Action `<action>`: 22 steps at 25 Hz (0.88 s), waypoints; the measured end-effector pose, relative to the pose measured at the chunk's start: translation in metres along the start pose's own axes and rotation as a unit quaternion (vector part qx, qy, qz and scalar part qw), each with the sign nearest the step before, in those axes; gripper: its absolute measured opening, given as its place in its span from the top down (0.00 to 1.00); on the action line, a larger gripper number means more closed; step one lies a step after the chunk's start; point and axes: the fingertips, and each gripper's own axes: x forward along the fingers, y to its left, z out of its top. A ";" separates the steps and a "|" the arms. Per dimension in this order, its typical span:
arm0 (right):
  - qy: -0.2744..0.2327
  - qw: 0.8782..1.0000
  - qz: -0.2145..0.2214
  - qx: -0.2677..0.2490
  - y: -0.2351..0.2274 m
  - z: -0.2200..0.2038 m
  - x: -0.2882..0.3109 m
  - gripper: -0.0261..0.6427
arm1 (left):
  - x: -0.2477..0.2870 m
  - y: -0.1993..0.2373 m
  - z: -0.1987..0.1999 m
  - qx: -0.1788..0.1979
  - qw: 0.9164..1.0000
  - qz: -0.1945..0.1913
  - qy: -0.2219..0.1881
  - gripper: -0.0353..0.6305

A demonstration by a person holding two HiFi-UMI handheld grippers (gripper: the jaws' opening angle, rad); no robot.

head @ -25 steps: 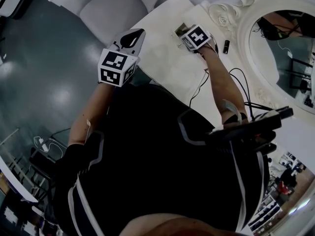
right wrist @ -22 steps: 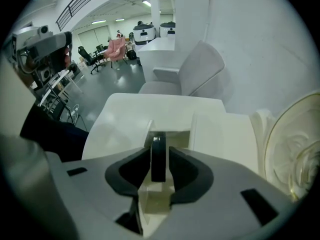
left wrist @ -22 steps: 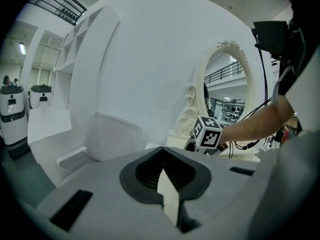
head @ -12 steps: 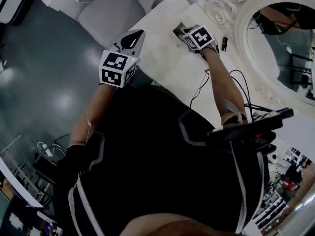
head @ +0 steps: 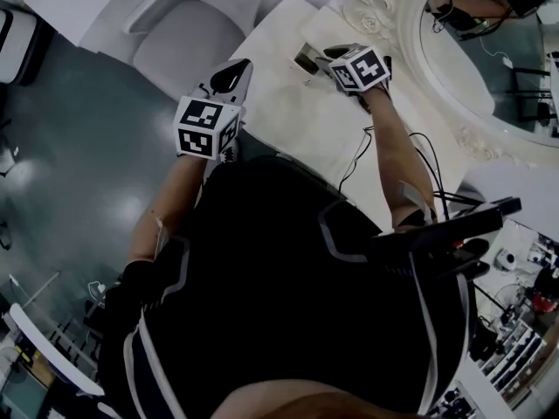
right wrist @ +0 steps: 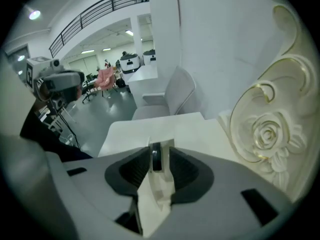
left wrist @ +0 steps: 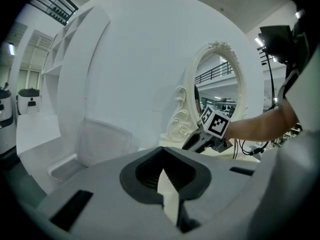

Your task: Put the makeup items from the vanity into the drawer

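My right gripper (head: 327, 58) hangs over the white vanity top (head: 288, 112), at a small open recess (head: 307, 59) near the carved mirror frame. In the right gripper view a thin dark round makeup item (right wrist: 156, 158) stands on edge between the jaws. The jaws are opening, and a sliver of gap shows beside the item. My left gripper (head: 231, 75) is held off the vanity's front edge, over the floor. Its jaws are shut with nothing between them (left wrist: 161, 154). From the left gripper view I see the right gripper (left wrist: 212, 129) in front of the mirror.
A grey upholstered chair (head: 188, 46) stands beyond the vanity's left end. The oval mirror (head: 493, 55) with its carved rose ornament (right wrist: 267, 134) rises close to the right gripper. Black cables (head: 358, 155) trail across the vanity top by my right forearm.
The head view has swung, so the vanity and mirror sit further up and right. Both grippers keep about the same places against the vanity; the right one stays at the recess.
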 end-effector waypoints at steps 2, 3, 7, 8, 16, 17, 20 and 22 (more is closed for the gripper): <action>-0.033 0.999 -0.002 0.019 0.000 0.008 -0.017 0.77 | 0.003 -0.002 0.002 -0.001 1.000 -0.008 0.004 0.94; -0.049 0.998 -0.005 0.026 -0.001 0.013 -0.026 0.77 | 0.003 -0.001 0.005 0.002 1.000 -0.011 0.003 0.94; -0.122 0.990 -0.030 0.056 -0.002 0.035 -0.069 0.79 | 0.007 0.001 0.023 0.019 0.999 -0.033 -0.010 0.94; -0.139 0.987 -0.039 0.064 -0.001 0.039 -0.081 0.79 | 0.008 -0.001 0.029 0.022 0.999 -0.043 -0.016 0.94; -0.260 0.956 -0.094 0.099 0.006 0.062 -0.170 0.81 | 0.016 -0.004 0.073 0.020 0.996 -0.076 -0.047 0.94; -0.273 0.951 -0.105 0.103 0.007 0.062 -0.182 0.82 | 0.016 -0.006 0.078 0.018 0.995 -0.084 -0.051 0.94; -0.303 0.937 -0.133 0.113 0.015 0.062 -0.215 0.84 | 0.016 -0.017 0.094 0.020 0.992 -0.111 -0.063 0.94; -0.319 0.929 -0.146 0.118 0.017 0.061 -0.232 0.84 | 0.019 -0.023 0.103 0.028 0.990 -0.120 -0.070 0.94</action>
